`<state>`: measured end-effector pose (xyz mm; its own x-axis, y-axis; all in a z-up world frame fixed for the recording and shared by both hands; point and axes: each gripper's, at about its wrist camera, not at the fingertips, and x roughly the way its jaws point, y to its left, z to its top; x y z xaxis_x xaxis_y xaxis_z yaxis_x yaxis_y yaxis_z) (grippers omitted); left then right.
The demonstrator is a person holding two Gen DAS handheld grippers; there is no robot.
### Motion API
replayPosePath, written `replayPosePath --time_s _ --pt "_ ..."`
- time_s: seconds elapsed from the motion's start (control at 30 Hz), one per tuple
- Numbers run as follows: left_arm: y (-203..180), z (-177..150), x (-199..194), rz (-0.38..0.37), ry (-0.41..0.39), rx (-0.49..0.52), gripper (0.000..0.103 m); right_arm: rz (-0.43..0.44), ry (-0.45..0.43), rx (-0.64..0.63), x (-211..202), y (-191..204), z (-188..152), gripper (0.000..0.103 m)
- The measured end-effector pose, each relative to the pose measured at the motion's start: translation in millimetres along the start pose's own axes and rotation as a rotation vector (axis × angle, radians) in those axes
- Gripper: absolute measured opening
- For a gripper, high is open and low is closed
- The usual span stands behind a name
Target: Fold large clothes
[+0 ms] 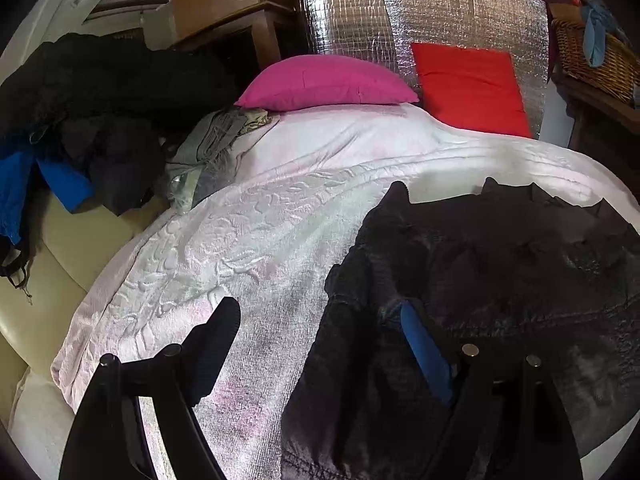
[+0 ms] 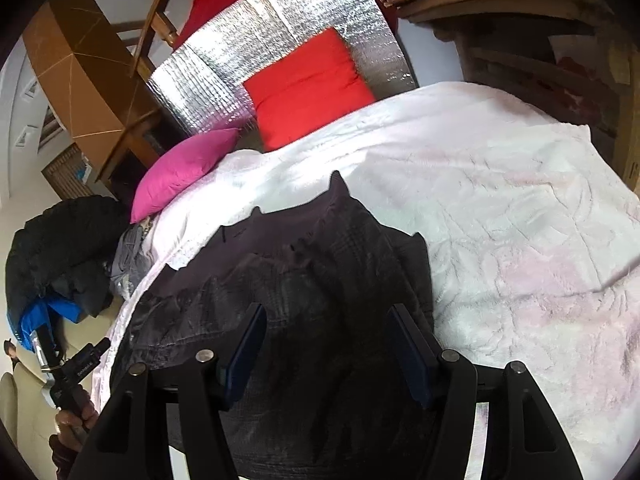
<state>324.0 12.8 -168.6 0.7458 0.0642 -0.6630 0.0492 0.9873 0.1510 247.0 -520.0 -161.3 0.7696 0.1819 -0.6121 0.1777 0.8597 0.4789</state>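
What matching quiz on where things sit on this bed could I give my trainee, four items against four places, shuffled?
Things:
1. pink pillow
2. red cushion
3. dark garment
4. wicker basket

Places:
A. spread on the white bedspread, by the fingers
B. leaning on the silver foil panel
C. on the wooden furniture beside the bed
D. at the bed's head, next to the heap of dark clothes

Pairs: 1-D, 2-B, 3-A, 4-C

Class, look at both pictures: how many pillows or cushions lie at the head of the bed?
2. The pink pillow lies at the head of the white bedspread, on the left. The red cushion leans against the silver foil panel, on the right. Others may be hidden.
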Motion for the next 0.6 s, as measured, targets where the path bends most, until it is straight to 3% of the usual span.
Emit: replayPosePath --time_s 0.23,0.6 --pt "-1.2 1.1 -4.3 -0.005 -0.014 0.004 0.083 -0.009 -0.024 -0.059 0.0 14.9 -2.5 0.065" --pt "-2.4 1.9 -11.0 -0.022 -0.028 0.007 0.083 -0.011 0.033 -0.036 14.9 17.1 -4.5 0.065"
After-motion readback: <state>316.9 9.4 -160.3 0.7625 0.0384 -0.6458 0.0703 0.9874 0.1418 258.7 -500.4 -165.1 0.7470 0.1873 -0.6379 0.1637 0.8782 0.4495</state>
